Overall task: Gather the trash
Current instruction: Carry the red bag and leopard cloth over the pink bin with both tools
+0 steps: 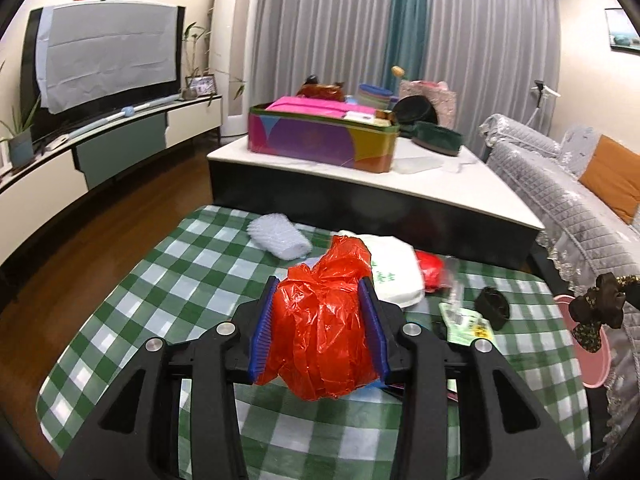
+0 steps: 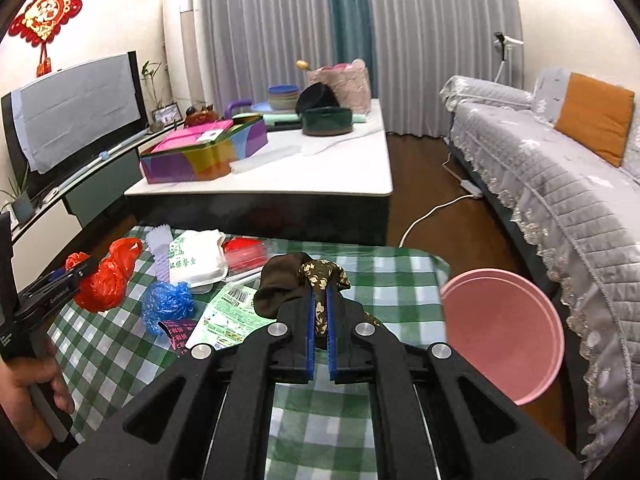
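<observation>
My left gripper [image 1: 320, 284] is shut on a crumpled red plastic bag [image 1: 324, 328], held a little above the green checked table [image 1: 160, 280]. From the right wrist view the same red bag [image 2: 106, 276] hangs at the left in that gripper, with a hand below it. My right gripper [image 2: 320, 294] is shut on a brown patterned cloth bundle [image 2: 280, 284], also raised over the table. On the cloth lie a white foam food box [image 2: 196, 260], a blue plastic bag [image 2: 168, 304], a green-white wrapper [image 2: 228, 320] and a red packet [image 2: 244, 256].
A pink basin [image 2: 500, 328] stands off the table's right edge, beside the grey sofa [image 2: 560, 184]. Behind the table is a low white-topped coffee table [image 2: 320, 176] with a colourful tin box [image 2: 200, 156] and bowls. A TV stand [image 1: 100, 148] runs along the left.
</observation>
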